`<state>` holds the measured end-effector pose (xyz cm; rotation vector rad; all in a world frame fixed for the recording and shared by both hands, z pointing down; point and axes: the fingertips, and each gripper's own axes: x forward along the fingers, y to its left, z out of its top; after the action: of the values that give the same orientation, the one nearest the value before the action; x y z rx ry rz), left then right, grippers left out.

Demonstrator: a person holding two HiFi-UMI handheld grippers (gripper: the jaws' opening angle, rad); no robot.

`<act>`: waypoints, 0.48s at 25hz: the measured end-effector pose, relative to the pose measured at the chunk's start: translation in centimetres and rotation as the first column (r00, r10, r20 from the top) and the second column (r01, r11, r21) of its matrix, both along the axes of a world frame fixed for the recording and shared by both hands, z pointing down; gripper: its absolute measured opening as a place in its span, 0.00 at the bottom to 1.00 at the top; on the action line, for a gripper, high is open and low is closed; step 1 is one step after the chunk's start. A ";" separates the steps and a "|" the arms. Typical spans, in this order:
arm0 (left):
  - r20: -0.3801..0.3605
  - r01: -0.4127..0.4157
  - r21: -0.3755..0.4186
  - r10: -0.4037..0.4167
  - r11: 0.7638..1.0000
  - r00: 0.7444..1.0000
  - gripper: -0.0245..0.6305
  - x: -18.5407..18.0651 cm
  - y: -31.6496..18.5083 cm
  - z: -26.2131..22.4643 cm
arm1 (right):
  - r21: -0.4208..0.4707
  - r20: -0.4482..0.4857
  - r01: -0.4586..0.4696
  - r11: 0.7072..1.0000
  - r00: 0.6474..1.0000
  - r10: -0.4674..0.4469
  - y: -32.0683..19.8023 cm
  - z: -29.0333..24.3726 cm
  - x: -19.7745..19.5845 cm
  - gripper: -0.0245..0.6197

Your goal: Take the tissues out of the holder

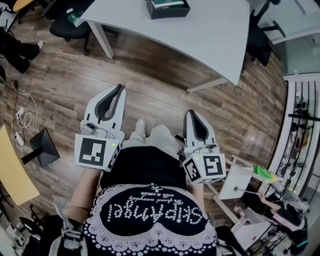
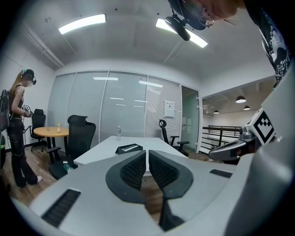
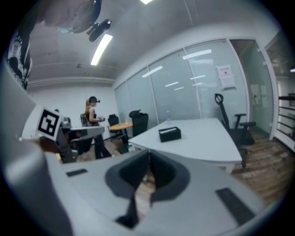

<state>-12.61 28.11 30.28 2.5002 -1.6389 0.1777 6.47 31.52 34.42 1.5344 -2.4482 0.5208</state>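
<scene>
Clearly nothing was in hand yet: the left gripper [image 1: 119, 88] and the right gripper [image 1: 192, 113] both had their jaws pressed together with nothing between them, held out over the wood floor [image 1: 150, 75] in front of the person. The holder [image 1: 167, 8], a dark box, sat on the far part of the white table [image 1: 210, 35], well apart from both grippers and a little right of centre. Tissues would likely be very light, soft and easy to tear, so the best hold would probably be a gentle pinch on the top sheet where it shows in the opening, drawn straight up. The holder looked light enough to lift with the sheet, so the other gripper might need to press it down. In the head view the holder was cut off by the top edge. In both gripper views it was small, so the tissues themselves could hardly be made out, and the right gripper view was blurred.
</scene>
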 end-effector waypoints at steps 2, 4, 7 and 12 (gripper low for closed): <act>-0.007 0.017 -0.018 -0.017 1.000 1.000 0.10 -0.4 -0.1 0.5 | -0.009 -0.004 0.012 1.000 1.000 -0.012 -0.4 0.3 -0.3 0.09; -0.013 0.033 -0.048 -0.034 0.998 0.999 0.10 -0.6 -0.1 1.2 | -0.022 -0.006 0.020 1.000 1.000 -0.020 -0.7 0.6 -0.5 0.09; -0.016 0.031 -0.054 -0.032 0.998 0.999 0.10 -0.6 -0.2 1.7 | -0.036 -0.008 0.027 0.999 1.000 -0.027 -1.1 1.0 -0.5 0.09; -0.014 0.046 -0.068 -0.047 0.997 0.999 0.10 -0.7 -1.0 2.2 | -0.048 -0.005 0.037 0.998 0.999 -0.037 -2.1 1.3 -0.5 0.09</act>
<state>-13.33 27.10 32.49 2.4057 -1.6547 0.2044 5.93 29.38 35.73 1.4668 -2.4365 0.5631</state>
